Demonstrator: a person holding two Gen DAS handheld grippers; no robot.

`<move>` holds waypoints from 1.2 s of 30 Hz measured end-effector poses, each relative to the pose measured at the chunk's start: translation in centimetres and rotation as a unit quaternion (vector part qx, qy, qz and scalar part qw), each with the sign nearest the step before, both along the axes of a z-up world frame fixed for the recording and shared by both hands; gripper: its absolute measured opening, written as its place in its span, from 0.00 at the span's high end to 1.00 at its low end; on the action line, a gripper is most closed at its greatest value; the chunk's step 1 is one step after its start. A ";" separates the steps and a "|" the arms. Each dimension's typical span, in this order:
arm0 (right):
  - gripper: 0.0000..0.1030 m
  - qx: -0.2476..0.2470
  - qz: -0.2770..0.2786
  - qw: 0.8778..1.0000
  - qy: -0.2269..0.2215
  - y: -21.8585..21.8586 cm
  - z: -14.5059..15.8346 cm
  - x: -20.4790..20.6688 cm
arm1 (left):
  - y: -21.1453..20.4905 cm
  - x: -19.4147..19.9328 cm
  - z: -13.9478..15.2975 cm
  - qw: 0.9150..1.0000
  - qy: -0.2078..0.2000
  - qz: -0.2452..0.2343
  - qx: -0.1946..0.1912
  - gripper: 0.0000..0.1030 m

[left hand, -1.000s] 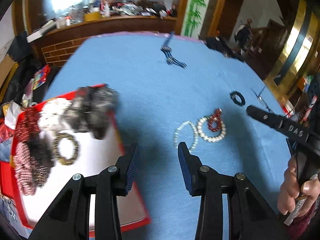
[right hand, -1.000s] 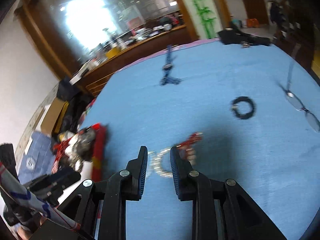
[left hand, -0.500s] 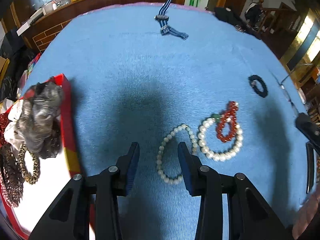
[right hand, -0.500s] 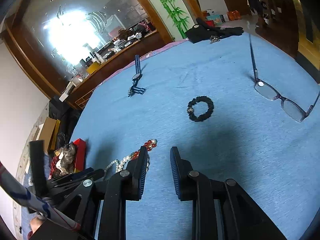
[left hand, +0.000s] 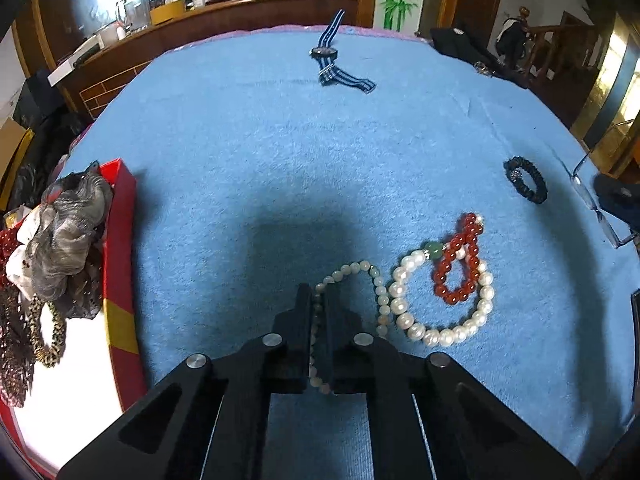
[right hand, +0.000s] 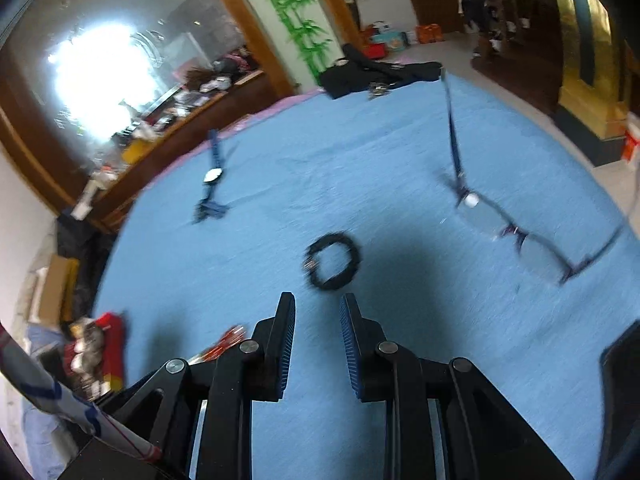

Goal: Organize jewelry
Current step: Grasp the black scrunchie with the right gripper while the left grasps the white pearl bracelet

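Pale, milky beads ran between the black pads of the left gripper (left hand: 319,320): its jaws had just been closing and were clamped on the near side of the pale bead bracelet (left hand: 362,280), whose loop curved out to the right of the fingers on the blue cloth-covered table (left hand: 280,152). Just right of that loop lay a larger white pearl bracelet (left hand: 440,308) with a red bead bracelet (left hand: 458,268) lying partly inside it and across its far edge. Further right and beyond sat a black braided bracelet (left hand: 525,180), and at the right edge a pair of glasses (left hand: 600,216). Far ahead lay a blue striped wristwatch (left hand: 332,64). To the left of the claw stood a red-walled tray (left hand: 120,264) with a white floor, holding a grey scrunchie (left hand: 68,232) and more beaded pieces.

The right gripper (right hand: 318,334) stood with its blue-ribbed pads apart and nothing between them, above the cloth. The black braided bracelet lay just ahead of its tips, the glasses off to its right, the wristwatch far ahead to its left.
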State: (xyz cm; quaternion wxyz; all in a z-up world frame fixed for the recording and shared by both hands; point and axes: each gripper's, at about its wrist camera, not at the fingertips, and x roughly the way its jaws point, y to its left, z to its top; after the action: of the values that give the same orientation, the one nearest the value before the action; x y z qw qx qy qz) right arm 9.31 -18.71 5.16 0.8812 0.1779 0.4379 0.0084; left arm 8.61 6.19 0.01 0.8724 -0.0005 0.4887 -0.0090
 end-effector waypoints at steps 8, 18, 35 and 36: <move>0.76 -0.022 -0.001 0.999 0.043 0.7 -3.5 4.6 | 0.5 -0.1 0.0 0.999 -0.008 -0.021 -0.029 0.95; 0.94 -0.084 -0.004 0.995 0.046 1.2 -4.8 5.7 | 0.8 -1.0 2.1 0.997 -0.044 -0.035 -0.056 0.95; 0.94 -0.026 0.076 0.992 -0.097 5.0 1.5 0.5 | 1.0 -1.9 4.1 0.993 -0.084 -0.034 -0.073 0.95; 0.94 -0.029 0.084 0.991 -0.100 5.5 1.5 0.3 | 0.9 -1.9 4.1 0.993 -0.083 -0.034 -0.074 0.95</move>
State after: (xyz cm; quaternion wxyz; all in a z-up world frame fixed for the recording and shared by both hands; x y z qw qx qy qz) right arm 9.60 -13.21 6.67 0.9214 0.1128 0.3614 0.0876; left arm 6.68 7.13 4.07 0.9067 -0.0474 0.4124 -0.0746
